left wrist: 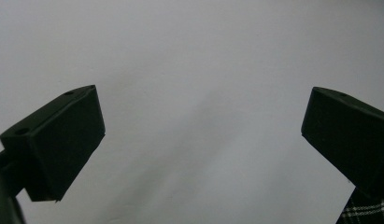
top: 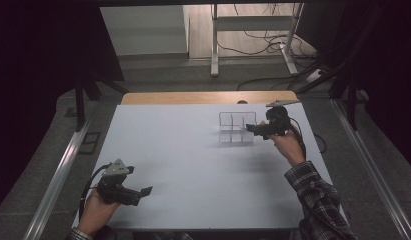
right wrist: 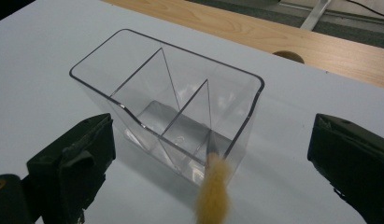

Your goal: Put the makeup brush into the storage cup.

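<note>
right hand-held gripper (right wrist: 213, 154) – jaws spread, released | clear organizer (right wrist: 173, 107) | brush (right wrist: 213, 193) – handle cut off | left hand-held gripper (left wrist: 203, 140) – released

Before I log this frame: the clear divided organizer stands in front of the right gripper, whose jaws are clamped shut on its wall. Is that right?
Not quite. The clear divided organizer does stand in front of the right gripper, but the right gripper view shows its jaws spread wide apart, gripping nothing. A tan brush tip rises between them at the organizer's near wall.
</note>
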Available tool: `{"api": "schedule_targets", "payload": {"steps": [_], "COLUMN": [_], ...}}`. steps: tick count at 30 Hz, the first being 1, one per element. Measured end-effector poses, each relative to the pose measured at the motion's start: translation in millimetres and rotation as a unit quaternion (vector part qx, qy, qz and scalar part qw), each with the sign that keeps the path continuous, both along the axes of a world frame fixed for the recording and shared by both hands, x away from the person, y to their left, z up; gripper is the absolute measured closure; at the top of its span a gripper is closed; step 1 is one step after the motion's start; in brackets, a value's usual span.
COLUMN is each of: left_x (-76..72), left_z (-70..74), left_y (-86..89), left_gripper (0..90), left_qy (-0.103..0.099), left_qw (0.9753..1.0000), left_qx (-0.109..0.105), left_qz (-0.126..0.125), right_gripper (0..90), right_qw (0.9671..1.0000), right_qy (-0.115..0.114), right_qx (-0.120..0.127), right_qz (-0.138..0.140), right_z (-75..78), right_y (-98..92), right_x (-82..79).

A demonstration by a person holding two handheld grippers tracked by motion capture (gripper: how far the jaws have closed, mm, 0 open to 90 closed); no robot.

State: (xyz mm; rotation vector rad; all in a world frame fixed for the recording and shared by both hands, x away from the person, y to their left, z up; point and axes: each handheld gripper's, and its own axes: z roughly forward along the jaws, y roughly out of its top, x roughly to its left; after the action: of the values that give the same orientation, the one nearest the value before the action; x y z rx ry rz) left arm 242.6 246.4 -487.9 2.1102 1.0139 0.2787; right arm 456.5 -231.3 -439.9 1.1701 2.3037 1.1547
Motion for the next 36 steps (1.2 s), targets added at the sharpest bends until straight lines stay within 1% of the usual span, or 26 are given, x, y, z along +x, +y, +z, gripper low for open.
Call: {"api": "schedule_targets", "payload": {"steps": [7, 15, 18, 27, 28, 32, 33, 36], "left_x": [0.0, 0.0, 0.0, -0.4, -0.4, -0.4, 0.0, 0.0], "left_z": [0.0, 0.0, 0.0, 0.4, 0.4, 0.4, 0.5, 0.3], "left_y": [0.0, 0.0, 0.6, 1.3, 1.3, 1.8, 2.4, 2.5], "left_gripper": [0.0, 0.0, 0.0, 0.0, 0.0, 0.0, 0.0, 0.0], "left_qy": [0.0, 0.0, -0.001, -0.002, -0.002, -0.003, -0.002, -0.002], "left_qw": [1.0, 1.0, 1.0, 1.0, 1.0, 0.9999, 0.9999, 0.9998], "left_qx": [0.0, 0.001, -0.001, -0.003, -0.003, -0.01, -0.016, -0.016], "left_qz": [0.0, 0.0, 0.001, 0.002, 0.002, 0.005, 0.006, 0.007], "right_gripper": [0.6, 0.4, 0.4, 0.4, 0.4, 0.4, 0.4, 0.4], "right_qw": [1.0, 0.9999, 1.0, 0.9997, 0.9997, 0.9997, 0.9997, 0.9997], "right_qy": [0.002, 0.007, 0.006, 0.022, 0.02, 0.022, 0.023, 0.024], "right_qx": [-0.005, -0.006, 0.0, -0.006, -0.006, 0.0, 0.003, 0.005], "right_qz": [0.006, 0.005, 0.003, 0.01, 0.009, 0.009, 0.009, 0.008], "right_z": [-0.9, -2.4, -2.9, -9.7, -9.8, -8.1, -6.9, -6.0], "right_y": [0.0, -3.0, -5.0, -7.6, -8.1, -10.7, -12.3, -13.7], "right_x": [-7.8, -14.7, -17.9, -25.1, -25.7, -28.3, -29.9, -33.0]}}
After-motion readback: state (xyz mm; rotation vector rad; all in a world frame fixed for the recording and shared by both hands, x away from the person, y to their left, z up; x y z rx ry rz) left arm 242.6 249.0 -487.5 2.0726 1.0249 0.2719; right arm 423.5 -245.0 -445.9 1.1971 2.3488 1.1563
